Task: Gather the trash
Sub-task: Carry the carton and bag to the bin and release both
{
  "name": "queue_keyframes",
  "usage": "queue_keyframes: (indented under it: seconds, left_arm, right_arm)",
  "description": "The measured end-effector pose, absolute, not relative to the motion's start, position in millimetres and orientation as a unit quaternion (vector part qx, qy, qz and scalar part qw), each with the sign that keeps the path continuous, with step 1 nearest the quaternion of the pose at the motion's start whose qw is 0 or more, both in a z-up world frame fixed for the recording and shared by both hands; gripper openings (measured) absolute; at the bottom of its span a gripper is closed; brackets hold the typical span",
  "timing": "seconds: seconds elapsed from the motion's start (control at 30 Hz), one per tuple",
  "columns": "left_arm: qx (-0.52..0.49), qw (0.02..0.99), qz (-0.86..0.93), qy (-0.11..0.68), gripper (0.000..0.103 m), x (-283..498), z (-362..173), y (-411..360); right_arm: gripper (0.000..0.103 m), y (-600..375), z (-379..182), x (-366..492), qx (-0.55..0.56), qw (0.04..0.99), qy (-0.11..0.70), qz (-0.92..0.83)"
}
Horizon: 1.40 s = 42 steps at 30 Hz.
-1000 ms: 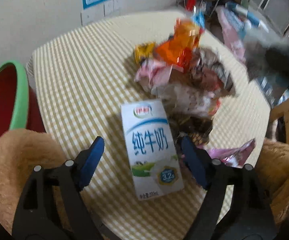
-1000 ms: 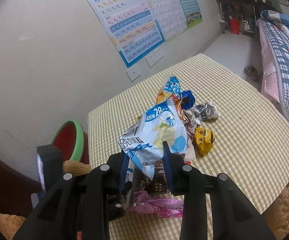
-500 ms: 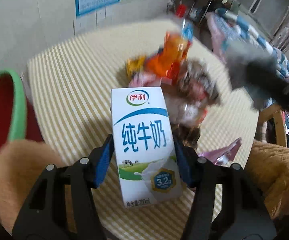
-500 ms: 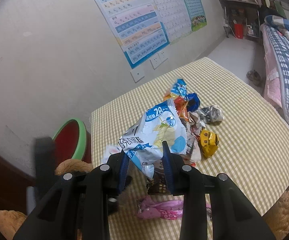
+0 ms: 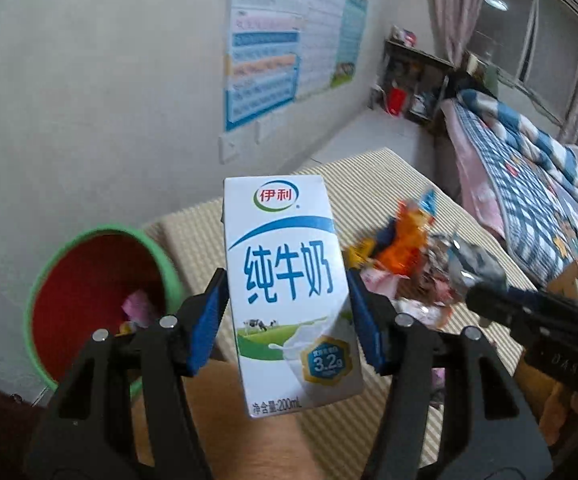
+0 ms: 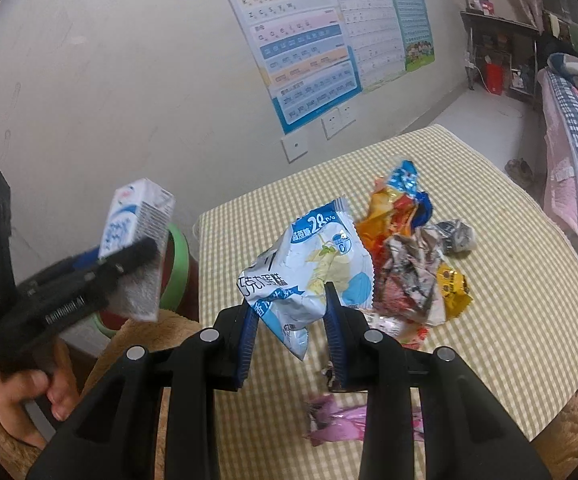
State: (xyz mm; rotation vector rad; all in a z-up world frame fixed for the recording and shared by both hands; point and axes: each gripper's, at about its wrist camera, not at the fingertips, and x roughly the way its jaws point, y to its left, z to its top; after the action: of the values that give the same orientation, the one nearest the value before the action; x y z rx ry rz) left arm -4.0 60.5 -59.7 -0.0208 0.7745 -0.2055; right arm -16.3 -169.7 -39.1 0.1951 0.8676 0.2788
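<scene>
Milk carton [image 5: 289, 296] now lifted off table, left jaws clamping it, right jaws pinching snack bag [image 6: 309, 272].

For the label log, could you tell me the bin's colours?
Red bin with a green rim, clearest in the left wrist view.

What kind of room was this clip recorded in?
Most likely a bedroom in a home, perhaps a child's: a bed with a plaid quilt stands at the right, children's learning posters hang on the wall, and a table with a yellow checked cloth holds snack wrappers.
</scene>
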Motion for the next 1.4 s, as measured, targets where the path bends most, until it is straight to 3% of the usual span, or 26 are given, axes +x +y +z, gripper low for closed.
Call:
queue_keyframes:
  seconds: [0.43, 0.97, 1.0, 1.07, 1.1, 1.17, 1.4]
  left_arm:
    - [-0.027, 0.932, -0.006, 0.361, 0.057, 4, -59, 143]
    - [-0.076, 0.892, 0.118, 0.43, 0.057, 23, -122, 256]
    - [-0.079, 0.89, 0.12, 0.433, 0.057, 24, -124, 258]
    - [-0.084, 0.887, 0.128, 0.437, 0.061, 26, -129, 264]
    - [-0.086, 0.885, 0.129, 0.438, 0.073, 24, -130, 266]
    - [-0.089, 0.886, 0.127, 0.437, 0.082, 23, -133, 268]
    - [-0.081, 0.886, 0.117, 0.441, 0.082, 26, -136, 260]
  right_arm:
    - [0.031, -92, -34, 10, 0.079, 0.882, 0.425, 0.186]
    - [0.034, 61, -70, 68, 0.075, 0.813, 0.475, 0.328]
    - [0.035, 64, -70, 72, 0.082, 0.809, 0.476, 0.335]
    - [0.06, 68, -72, 80, 0.101, 0.801, 0.478, 0.345]
    - [0.064, 70, -72, 83, 0.111, 0.801, 0.475, 0.346]
    - [0.065, 69, -72, 87, 0.119, 0.804, 0.47, 0.343]
    - [0.065, 45, -68, 81, 0.127, 0.805, 0.475, 0.332]
